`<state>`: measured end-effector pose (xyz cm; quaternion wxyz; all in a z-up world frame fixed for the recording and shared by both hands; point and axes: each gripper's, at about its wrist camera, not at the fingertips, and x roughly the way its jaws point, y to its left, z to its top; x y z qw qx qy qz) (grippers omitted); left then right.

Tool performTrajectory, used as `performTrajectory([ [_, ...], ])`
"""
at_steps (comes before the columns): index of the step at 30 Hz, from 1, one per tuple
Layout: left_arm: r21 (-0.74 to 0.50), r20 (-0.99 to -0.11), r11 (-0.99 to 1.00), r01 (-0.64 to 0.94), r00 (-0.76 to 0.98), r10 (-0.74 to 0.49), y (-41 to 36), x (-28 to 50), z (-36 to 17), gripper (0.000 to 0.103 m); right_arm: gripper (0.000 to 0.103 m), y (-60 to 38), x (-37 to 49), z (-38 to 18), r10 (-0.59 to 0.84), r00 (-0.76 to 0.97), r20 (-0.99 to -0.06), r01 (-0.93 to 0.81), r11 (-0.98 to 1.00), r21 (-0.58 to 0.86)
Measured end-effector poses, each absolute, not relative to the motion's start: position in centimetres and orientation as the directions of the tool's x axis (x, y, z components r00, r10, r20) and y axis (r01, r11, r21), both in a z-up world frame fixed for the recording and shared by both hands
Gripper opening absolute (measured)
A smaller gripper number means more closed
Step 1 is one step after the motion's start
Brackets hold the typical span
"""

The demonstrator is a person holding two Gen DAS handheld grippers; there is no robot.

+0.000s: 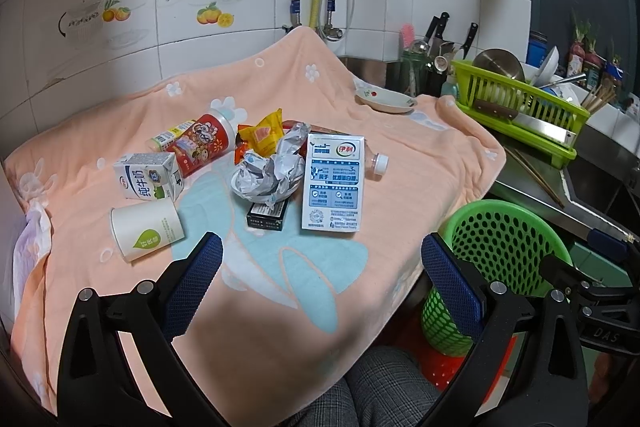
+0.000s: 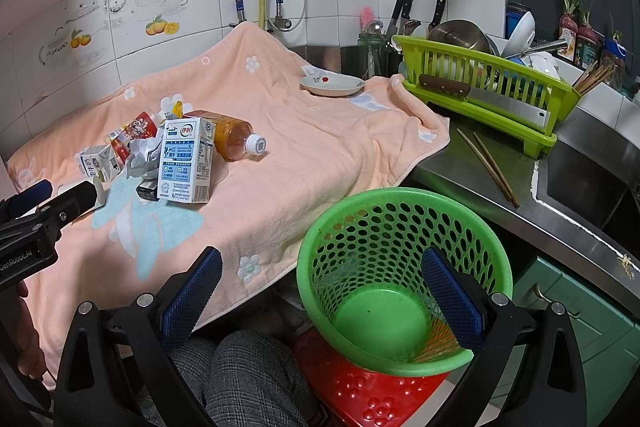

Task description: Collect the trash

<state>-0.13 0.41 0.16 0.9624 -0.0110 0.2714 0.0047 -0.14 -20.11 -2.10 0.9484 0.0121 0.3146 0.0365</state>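
Green and perforated, the waste basket (image 2: 384,267) holds nothing we can see. Our left claw (image 1: 320,291) and right claw (image 2: 320,291) both gape, gripping nothing. Milk cartons (image 1: 334,183), a paper cup (image 1: 146,231) and crumpled paper (image 1: 272,171) litter the towel-covered desk (image 1: 420,163).

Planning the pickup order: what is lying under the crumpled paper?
Under the crumpled paper a small black box sticks out toward the camera; anything else beneath is covered.

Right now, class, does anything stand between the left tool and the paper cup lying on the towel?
Nothing visible does. The left tool is open above bare towel, and the paper cup lies on its side just ahead of its left finger, with only cloth between them.
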Motion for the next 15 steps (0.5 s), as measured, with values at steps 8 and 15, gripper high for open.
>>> performTrajectory([
  [8, -0.022, -0.523, 1.000, -0.022, 0.852, 0.007, 0.54, -0.10, 0.29, 0.098, 0.097, -19.74, 0.14, -2.05, 0.082, 0.797, -0.599, -0.067, 0.997, 0.048],
  [15, -0.027, -0.526, 0.999, -0.025, 0.850, 0.007, 0.92, 0.01, 0.21, 0.098, 0.097, -19.58, 0.31, -2.11, 0.090, 0.795, -0.600, -0.077, 0.996, 0.047],
])
